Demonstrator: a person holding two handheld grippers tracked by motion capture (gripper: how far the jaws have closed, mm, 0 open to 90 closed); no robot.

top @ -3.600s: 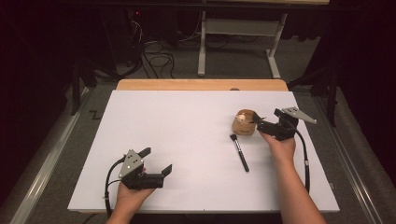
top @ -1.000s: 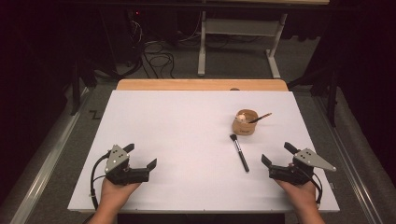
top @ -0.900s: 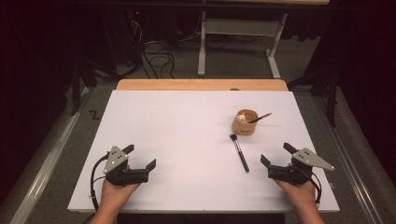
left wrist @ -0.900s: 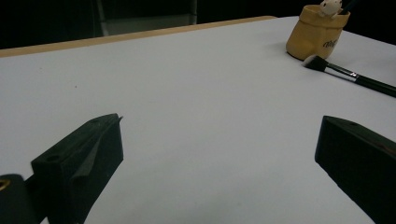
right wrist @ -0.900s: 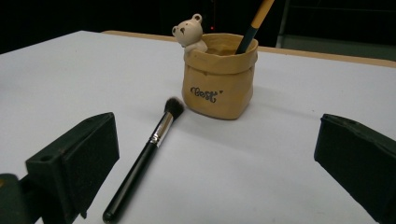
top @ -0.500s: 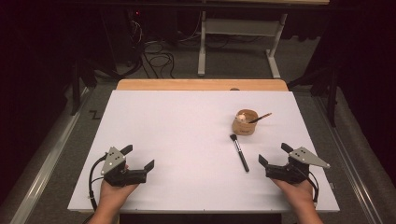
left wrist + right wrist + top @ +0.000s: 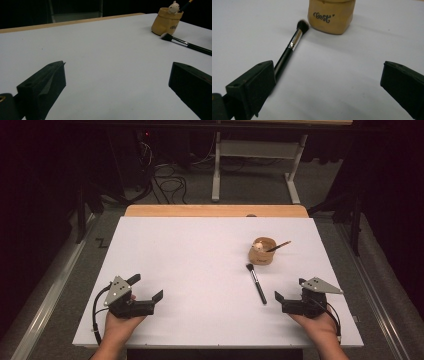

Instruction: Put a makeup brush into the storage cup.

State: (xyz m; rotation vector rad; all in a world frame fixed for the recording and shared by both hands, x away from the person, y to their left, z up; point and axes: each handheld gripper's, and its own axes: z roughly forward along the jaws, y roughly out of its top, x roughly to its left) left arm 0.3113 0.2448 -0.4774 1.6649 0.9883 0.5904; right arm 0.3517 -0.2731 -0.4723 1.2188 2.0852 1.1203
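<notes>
Two open grippers at the near edge, brush lying loose

Two black two-jaw grippers sit low over the white table top [image 7: 200, 265], one at each near corner, each held in a hand. Left gripper [image 7: 148, 289]: jaws spread wide, nothing between them; the left gripper view shows bare white surface across the whole gap. Right gripper [image 7: 291, 290]: jaws likewise wide apart and empty, pointing toward the table's middle.

Black-handled makeup brush with a silver ferrule and dark bristles [image 7: 256, 283] lies flat on the table, free of both grippers. Bristle end points toward the tan, rounded cup printed with dark script lettering [image 7: 263, 254] and stops just short of its base, not touching as far as the right gripper view shows. Handle end lies near the right gripper, to its left in the high view; in the right gripper view the handle runs behind one jaw, outside the gap.

Cup stands upright on the right half of the table, well apart from the left gripper. Inside it: a small white bear-like figure [image 7: 173, 6] and a thin dark stick [image 7: 279, 246] leaning out over the rim.
</notes>
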